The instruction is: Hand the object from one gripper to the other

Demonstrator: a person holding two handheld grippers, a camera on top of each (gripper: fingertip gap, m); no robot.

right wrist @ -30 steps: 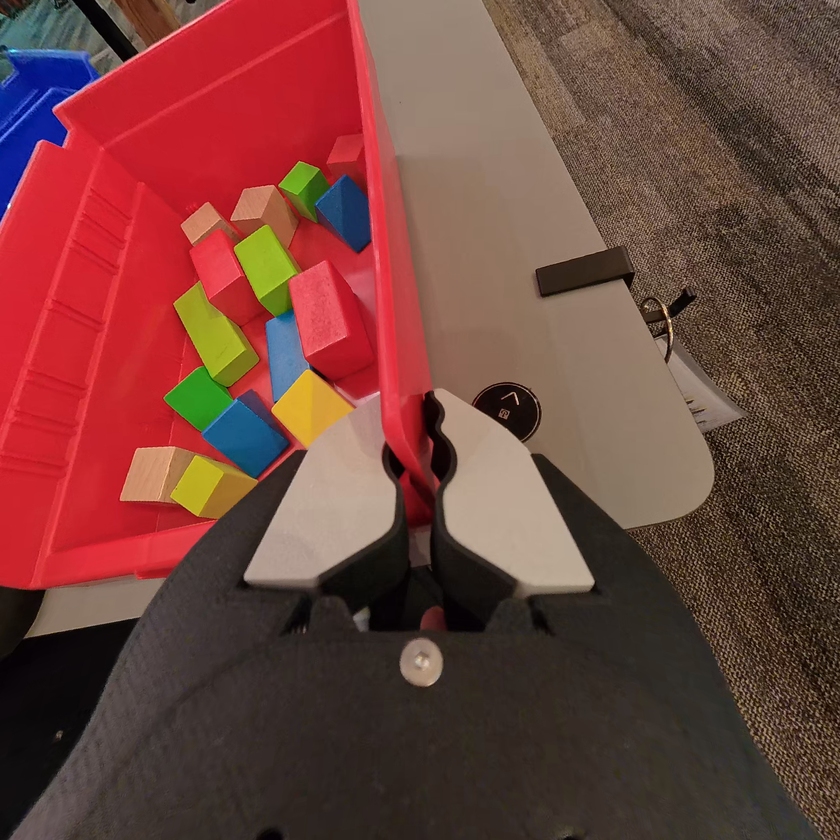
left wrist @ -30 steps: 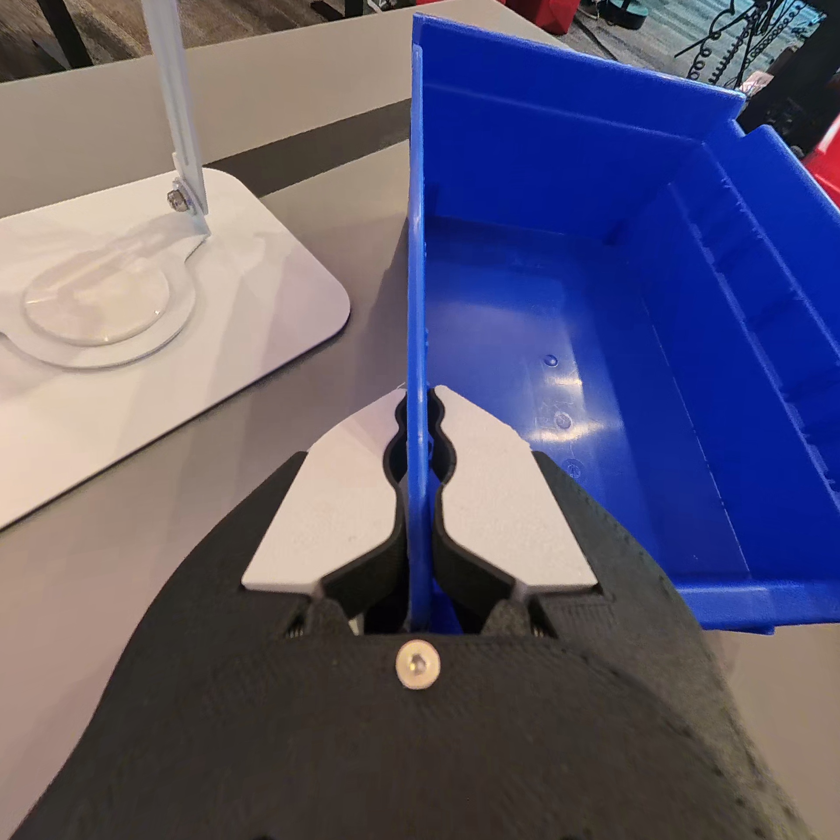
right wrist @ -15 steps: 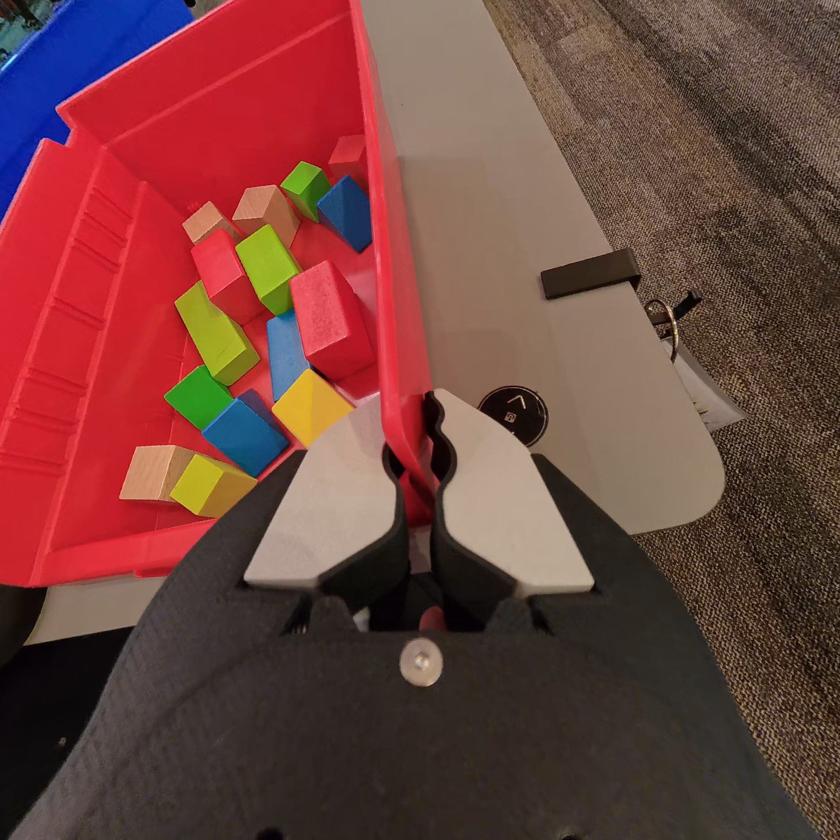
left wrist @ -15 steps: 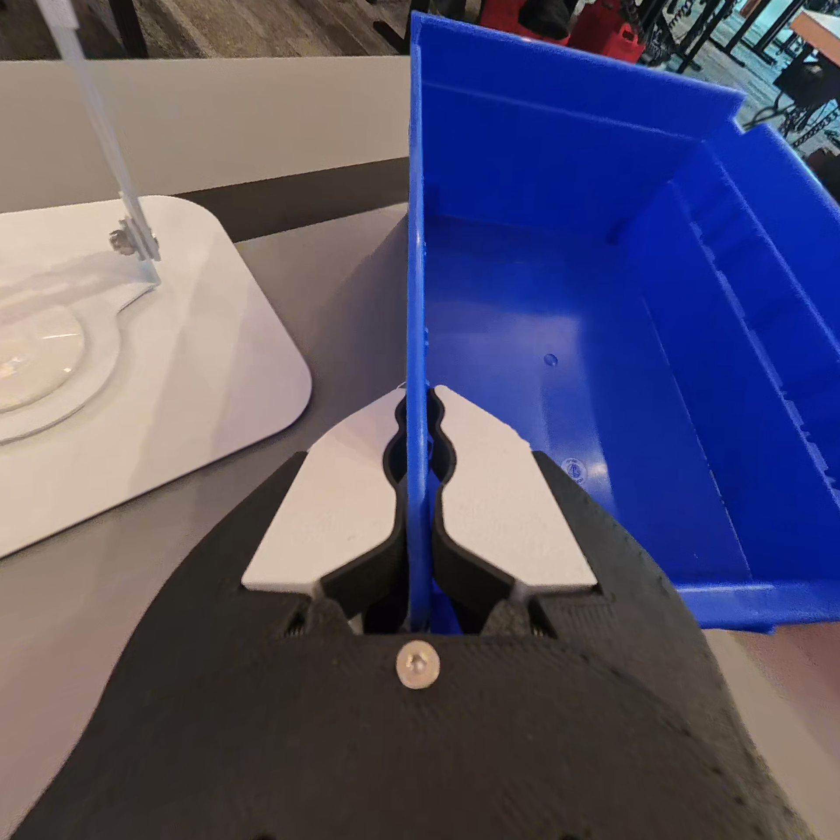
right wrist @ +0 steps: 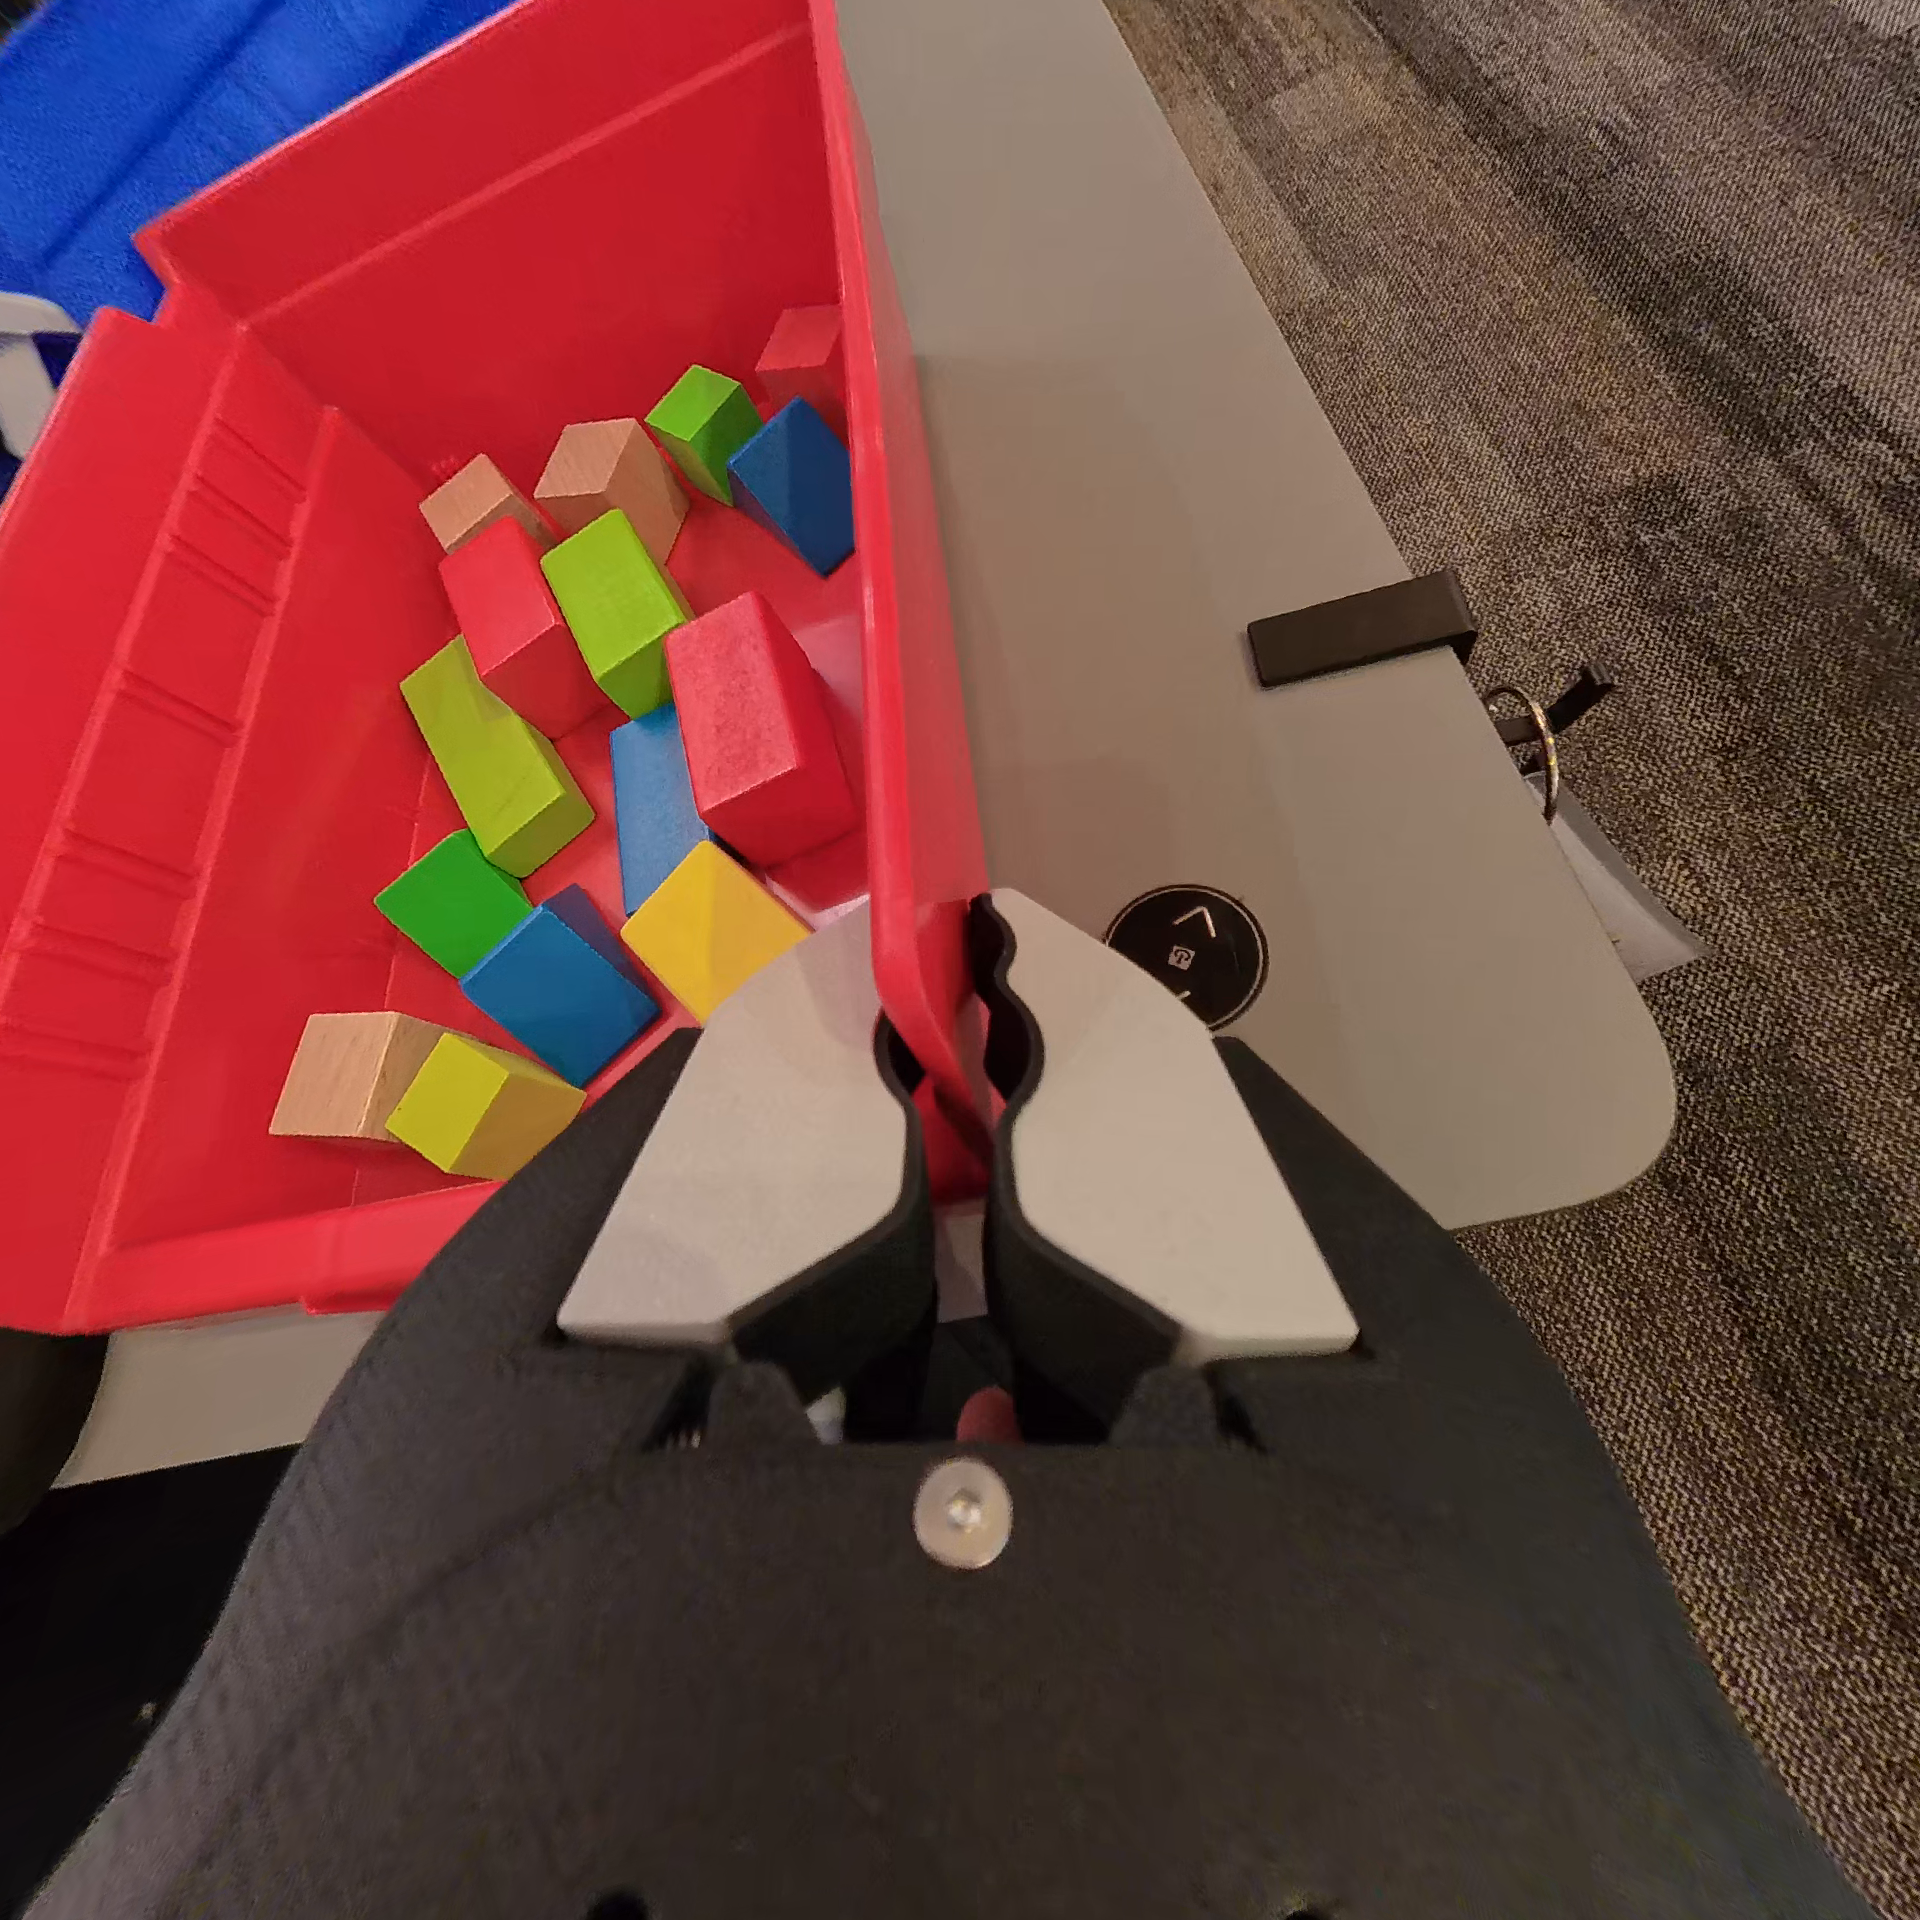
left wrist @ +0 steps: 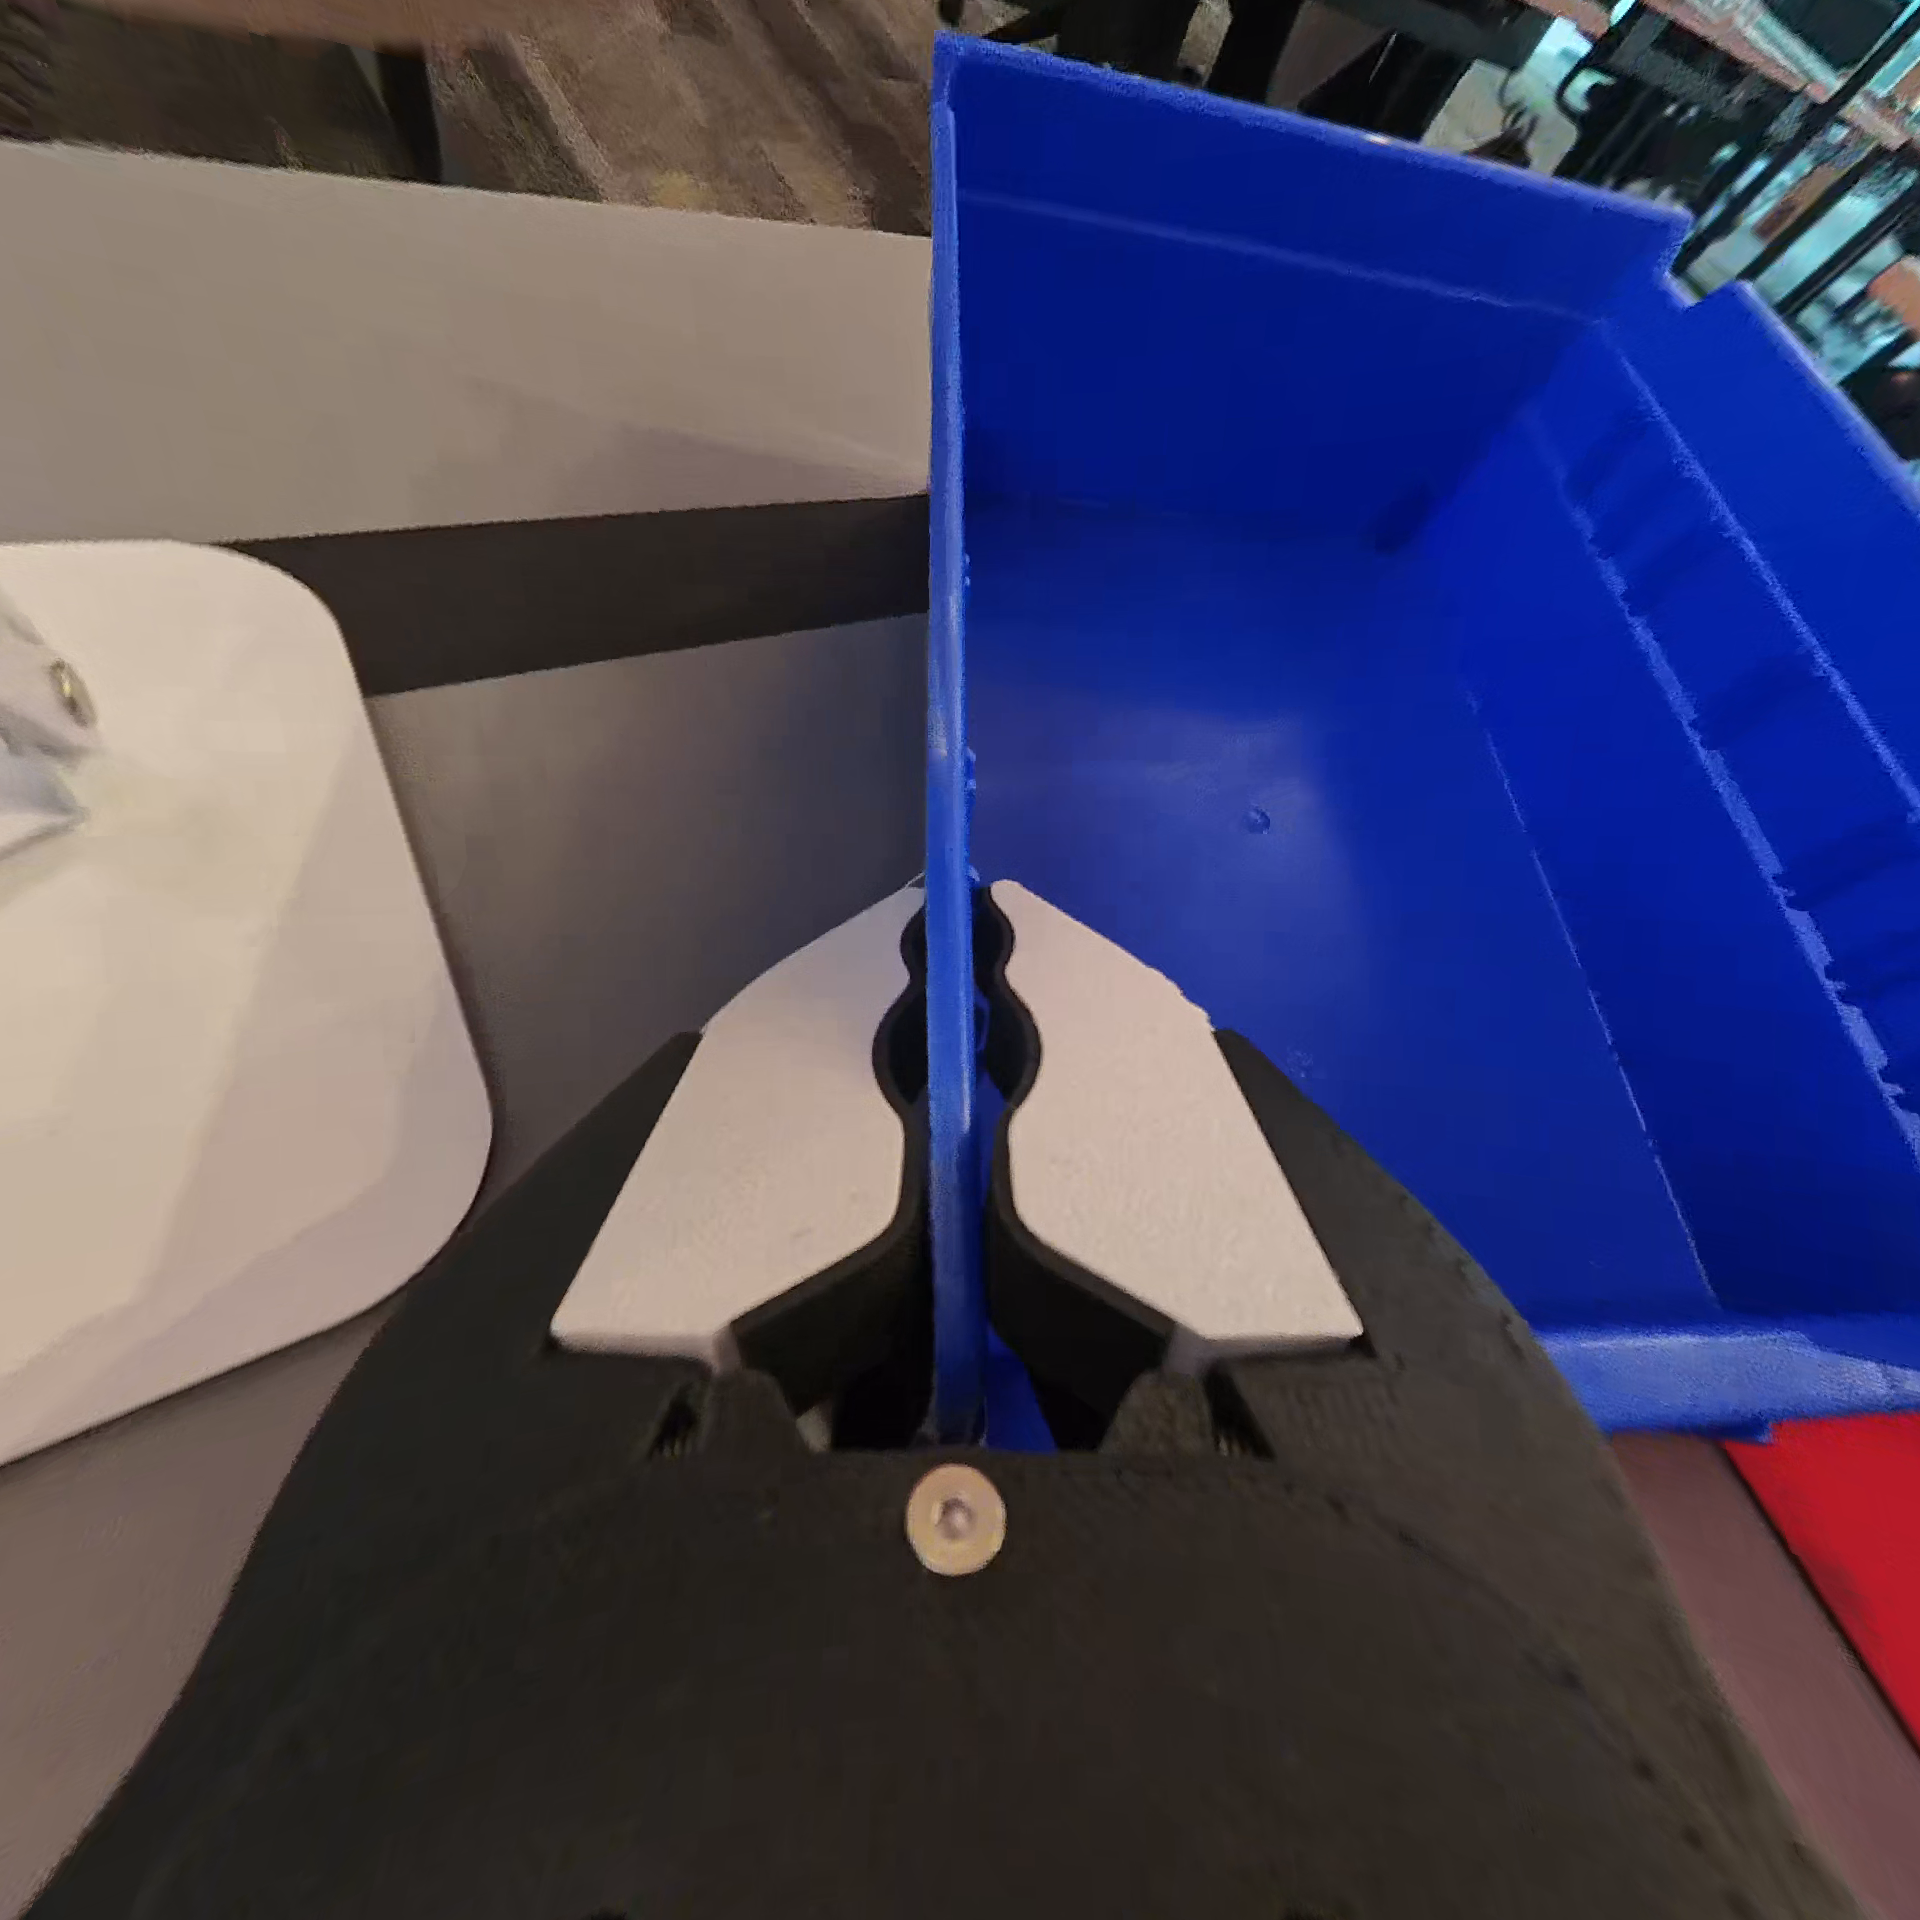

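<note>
While left claw [left wrist: 951, 904] pinches blue bin [left wrist: 1299, 727] side wall, I see right claw [right wrist: 925, 914] pinching red bin [right wrist: 520, 260] wall, coloured blocks [right wrist: 623, 727] inside red bin.

The left wrist view looks forward and steeply down along its own fingers [left wrist: 790, 1122], very near the side wall of a blue plastic bin [left wrist: 1299, 727], with the grey table [left wrist: 644, 852] and a white rounded base plate [left wrist: 208, 987] to its left. The right wrist view looks down the same way, close over the wall of a red plastic bin [right wrist: 561, 239] of coloured wooden blocks [right wrist: 758, 727], facing along the table edge with grey carpet [right wrist: 1662, 364] at right. Both views share the blue bin, seen at the right view's upper left, and the red bin, a corner of which shows at the left view's lower right.
</note>
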